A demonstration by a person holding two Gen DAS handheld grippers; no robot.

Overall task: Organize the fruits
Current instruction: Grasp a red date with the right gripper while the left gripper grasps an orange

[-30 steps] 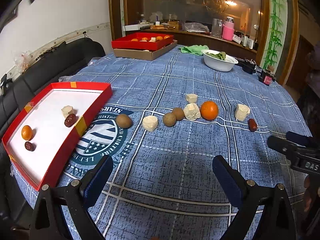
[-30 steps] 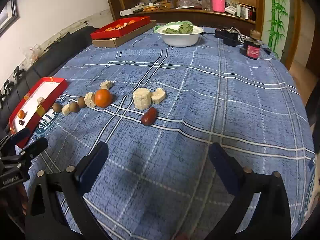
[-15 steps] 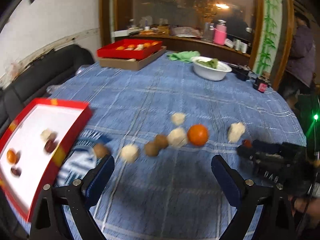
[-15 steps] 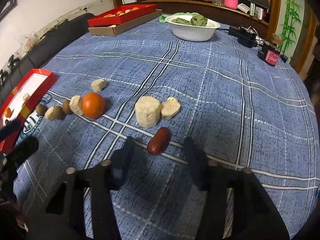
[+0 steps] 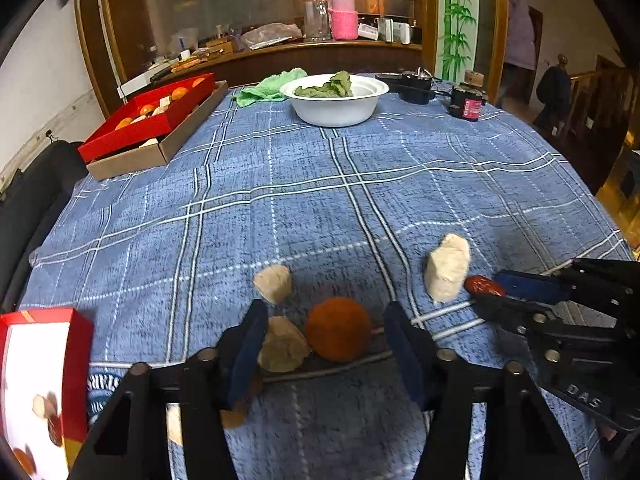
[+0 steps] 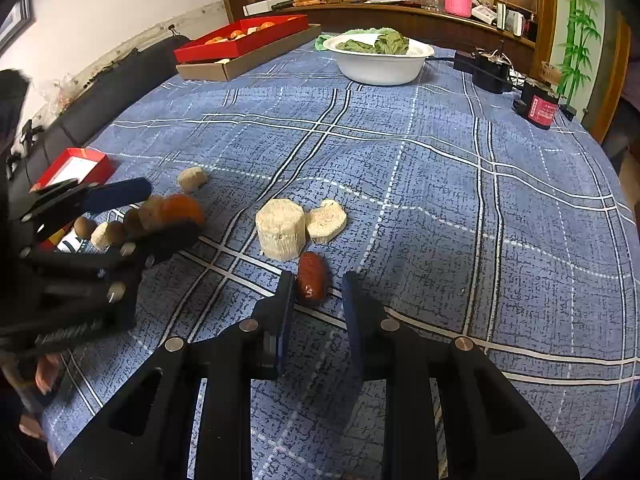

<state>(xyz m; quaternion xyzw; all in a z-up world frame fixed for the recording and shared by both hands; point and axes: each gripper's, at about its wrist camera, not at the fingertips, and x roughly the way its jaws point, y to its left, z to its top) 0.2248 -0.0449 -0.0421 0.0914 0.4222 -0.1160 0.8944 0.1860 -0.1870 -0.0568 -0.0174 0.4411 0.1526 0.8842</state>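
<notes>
My left gripper (image 5: 324,340) is closing around an orange (image 5: 338,328) and a beige chunk (image 5: 282,344) on the blue checked cloth. Its left pad is against the chunk, and its right pad stands a little off the orange. My right gripper (image 6: 316,292) is closing with a dark red date (image 6: 310,278) between its tips. A small gap shows at the right pad. A big beige cylinder (image 6: 280,232) and a smaller slice (image 6: 326,220) lie just beyond the date. The red tray (image 5: 76,344) with several pieces inside is at the lower left.
Brown round fruits (image 6: 84,226) and another beige piece (image 5: 274,282) lie near the left gripper. Farther back stand a white bowl (image 5: 334,112) of greens, a red box on cardboard (image 5: 152,120) and black devices (image 5: 466,106). A black sofa runs along the table's left side.
My left gripper swung right from beside the tray to the orange, and its jaws narrowed. My right gripper came forward to the date, and its jaws drew nearly together.
</notes>
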